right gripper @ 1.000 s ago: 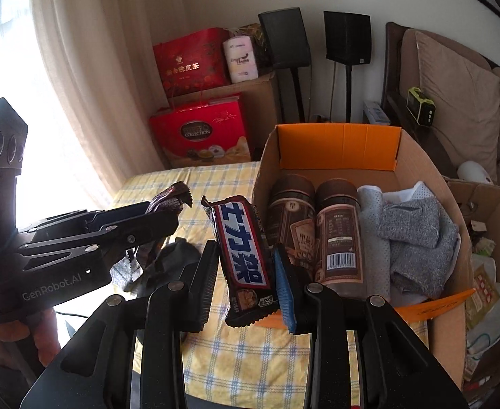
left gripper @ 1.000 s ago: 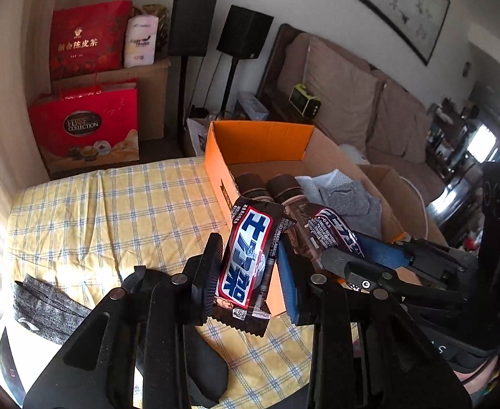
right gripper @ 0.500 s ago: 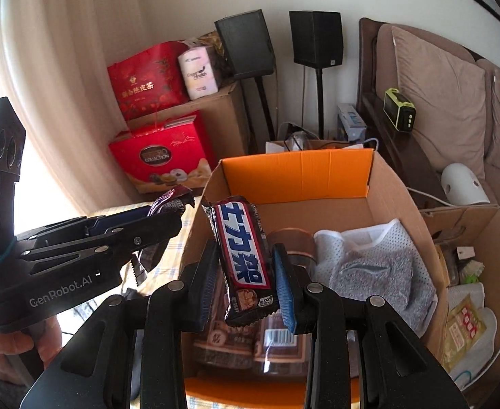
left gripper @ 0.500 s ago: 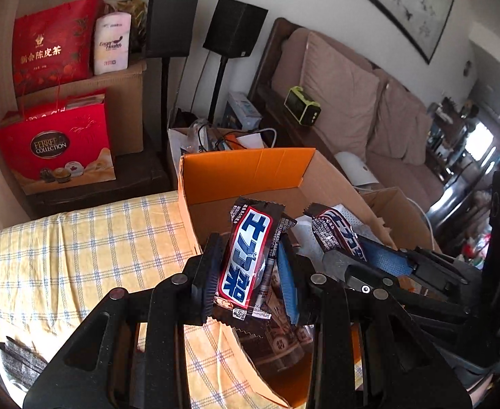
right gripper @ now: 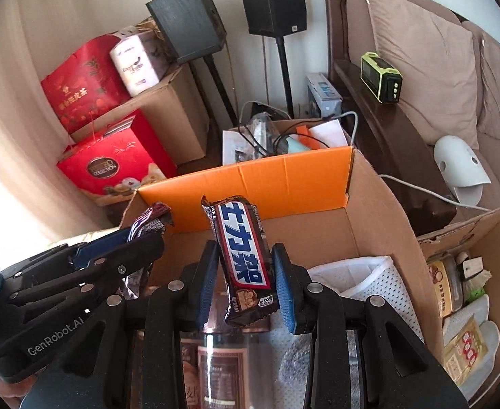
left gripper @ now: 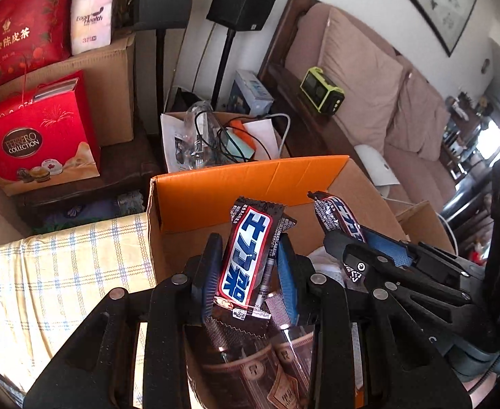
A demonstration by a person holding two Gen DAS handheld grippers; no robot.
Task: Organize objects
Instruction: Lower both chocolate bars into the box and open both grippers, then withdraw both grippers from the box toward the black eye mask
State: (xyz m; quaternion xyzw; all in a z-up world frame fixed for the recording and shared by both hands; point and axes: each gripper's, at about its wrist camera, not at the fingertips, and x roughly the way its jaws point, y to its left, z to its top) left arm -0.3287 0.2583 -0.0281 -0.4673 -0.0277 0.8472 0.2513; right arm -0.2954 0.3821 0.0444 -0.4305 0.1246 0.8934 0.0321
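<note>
Two brown jars point(right gripper: 215, 364) and grey cloth point(right gripper: 369, 283) crowd the box point(right gripper: 379, 225)

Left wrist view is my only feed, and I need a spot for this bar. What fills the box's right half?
Observer: A white mesh cloth lies there, against the right wall of the box.
Operator: Is any floor left free?
Observer: Yes. A strip of bare cardboard shows at the far end, below the orange flap and beyond the snack bar in the right claw.
</note>
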